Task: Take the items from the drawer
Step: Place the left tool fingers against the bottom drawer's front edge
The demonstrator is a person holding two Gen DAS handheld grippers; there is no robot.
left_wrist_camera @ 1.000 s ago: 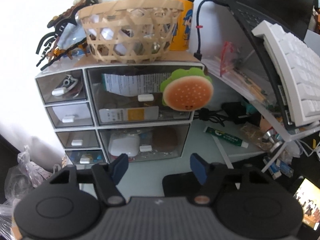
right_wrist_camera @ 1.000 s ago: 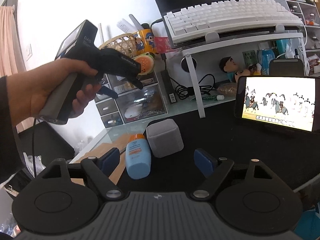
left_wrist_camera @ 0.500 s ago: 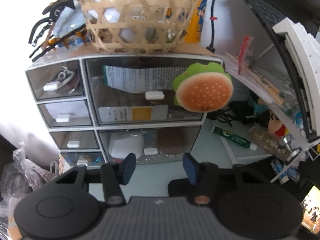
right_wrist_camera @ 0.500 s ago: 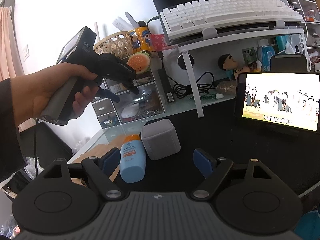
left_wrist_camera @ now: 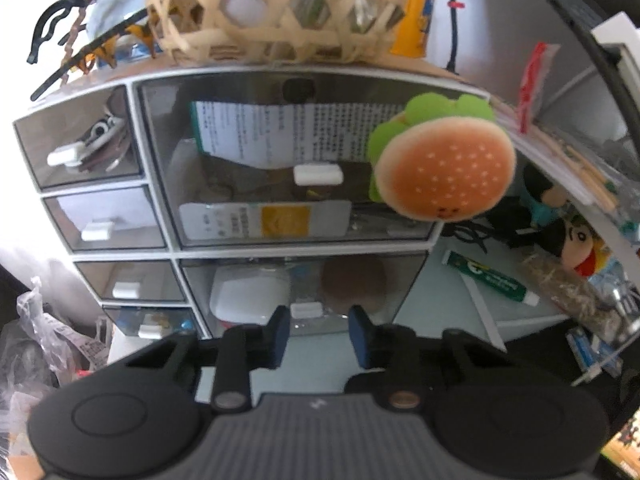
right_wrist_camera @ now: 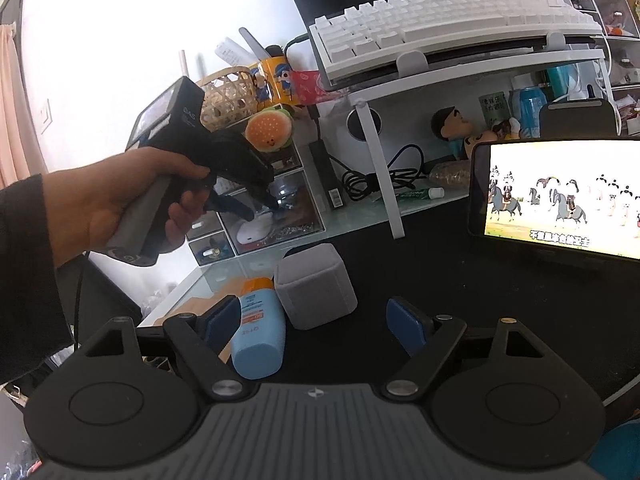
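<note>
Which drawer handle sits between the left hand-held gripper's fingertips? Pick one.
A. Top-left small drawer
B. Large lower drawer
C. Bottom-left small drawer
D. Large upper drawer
B: in the left wrist view the left hand-held gripper is open, with the white handle of the large lower drawer framed between its blue fingertips.

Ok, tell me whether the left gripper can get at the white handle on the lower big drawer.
Probably yes. The left gripper is open, its jaws either side of the white handle on the lower big drawer, and nothing lies between them. Whether the fingertips already touch it, I cannot tell.
</note>
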